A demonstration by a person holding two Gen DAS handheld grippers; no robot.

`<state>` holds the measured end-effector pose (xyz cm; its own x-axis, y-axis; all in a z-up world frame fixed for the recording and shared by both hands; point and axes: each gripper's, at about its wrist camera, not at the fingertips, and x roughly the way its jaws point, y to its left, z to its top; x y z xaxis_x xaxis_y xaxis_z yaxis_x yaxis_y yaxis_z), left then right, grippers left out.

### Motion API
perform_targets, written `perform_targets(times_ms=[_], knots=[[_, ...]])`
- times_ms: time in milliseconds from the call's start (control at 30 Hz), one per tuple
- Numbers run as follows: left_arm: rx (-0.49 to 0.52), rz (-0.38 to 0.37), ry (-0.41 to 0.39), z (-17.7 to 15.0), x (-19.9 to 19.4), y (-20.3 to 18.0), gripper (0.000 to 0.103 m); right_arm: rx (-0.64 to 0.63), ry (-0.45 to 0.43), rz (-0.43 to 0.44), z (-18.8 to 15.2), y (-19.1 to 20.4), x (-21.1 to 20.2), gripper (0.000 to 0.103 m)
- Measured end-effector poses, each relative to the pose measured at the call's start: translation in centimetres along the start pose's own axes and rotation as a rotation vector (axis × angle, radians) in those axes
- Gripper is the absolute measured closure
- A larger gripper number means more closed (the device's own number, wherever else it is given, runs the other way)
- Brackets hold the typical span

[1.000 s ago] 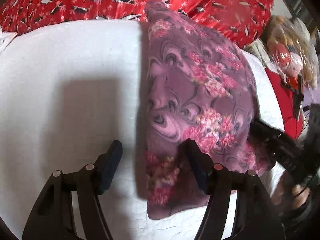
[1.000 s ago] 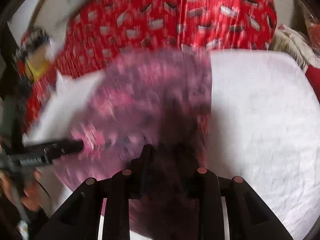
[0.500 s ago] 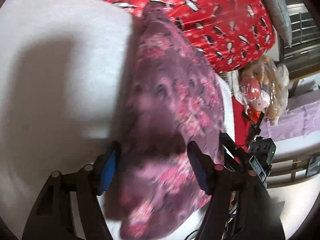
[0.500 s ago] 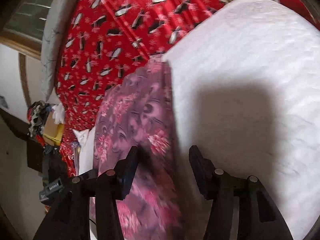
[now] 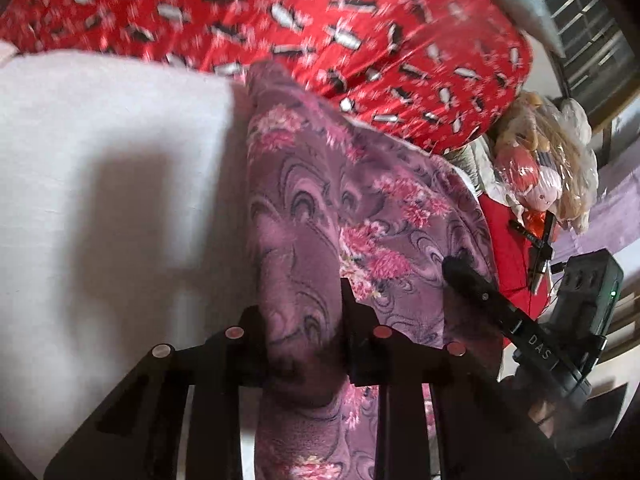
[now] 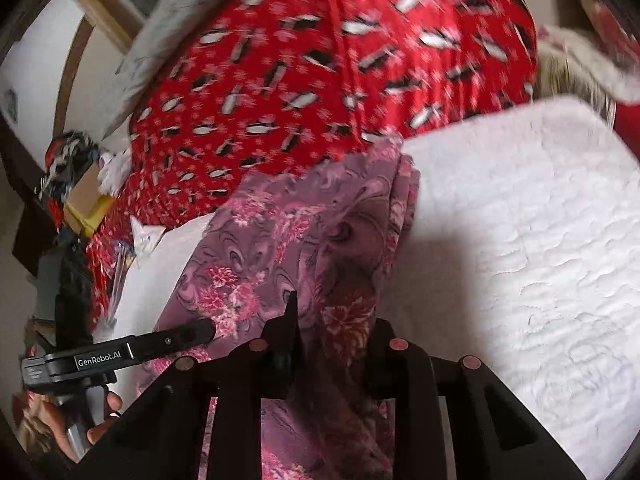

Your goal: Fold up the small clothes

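A purple floral garment [image 5: 360, 208] lies lengthwise on a white padded surface [image 5: 100, 200]. My left gripper [image 5: 300, 304] is at its near end. The jaws are closing, and a bunched fold of the cloth fills the gap between them. In the right wrist view the same garment [image 6: 280, 232] runs away from me. My right gripper [image 6: 336, 312] is also closing, with the near edge pinched between its fingers. Each gripper shows in the other's view: the right one [image 5: 460, 276] at the garment's right side, the left one [image 6: 200, 330] at its left side.
A red blanket with a penguin print [image 5: 320, 20] is heaped behind the white surface [image 6: 520, 240]. Stuffed toys in clear plastic [image 5: 540, 168] sit at the far right. A cardboard box [image 6: 84, 200] and clutter lie to the left. A hand [image 6: 100, 412] holds the left gripper's handle.
Both grippers' jaws have narrowed from wide apart onto the garment's near end. The cloth there is now bunched and raised off the white surface.
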<state>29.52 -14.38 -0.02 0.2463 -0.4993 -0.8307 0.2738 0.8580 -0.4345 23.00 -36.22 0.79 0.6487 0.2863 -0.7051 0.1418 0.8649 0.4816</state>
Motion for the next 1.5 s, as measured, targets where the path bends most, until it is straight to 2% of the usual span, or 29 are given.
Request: perform_targets(times_ms=[100, 333, 567, 767, 1000, 1167, 1267, 1300, 1367, 1500], knots=[[0.019, 0.000, -0.039, -0.7, -2.8, 0.4, 0.079, -0.029, -0.012, 0.009, -0.6, 2.0, -1.8, 0.079], [0.064, 0.085, -0.121, -3.1, -8.9, 1.7, 0.079, -0.048, -0.029, 0.062, -2.6, 6.7, -4.0, 0.079], [0.020, 0.120, -0.145, -5.4, -13.0, 4.7, 0.079, -0.074, -0.016, 0.097, -5.0, 11.9, -4.2, 0.079], [0.005, 0.137, -0.162, -6.6, -15.1, 6.3, 0.079, -0.082, -0.003, 0.105, -6.5, 14.4, -4.0, 0.079], [-0.032, 0.161, -0.136, -8.2, -15.0, 9.2, 0.079, -0.058, 0.042, 0.114, -8.6, 15.5, -2.1, 0.079], [-0.098, 0.170, -0.067, -10.4, -13.0, 12.6, 0.078, -0.033, 0.107, 0.111, -11.1, 15.7, 0.4, 0.079], [-0.148, 0.159, -0.006, -11.9, -11.2, 14.7, 0.076, -0.003, 0.158, 0.089, -12.6, 15.0, 2.2, 0.078], [-0.158, 0.154, 0.005, -12.2, -10.8, 15.1, 0.072, 0.014, 0.177, 0.080, -13.3, 14.3, 3.0, 0.077], [-0.166, 0.126, 0.000, -12.6, -10.8, 15.8, 0.067, 0.047, 0.189, 0.088, -13.8, 13.0, 3.5, 0.073], [-0.132, 0.099, -0.009, -12.5, -12.4, 16.0, 0.066, 0.131, 0.177, 0.119, -13.4, 10.7, 2.5, 0.071]])
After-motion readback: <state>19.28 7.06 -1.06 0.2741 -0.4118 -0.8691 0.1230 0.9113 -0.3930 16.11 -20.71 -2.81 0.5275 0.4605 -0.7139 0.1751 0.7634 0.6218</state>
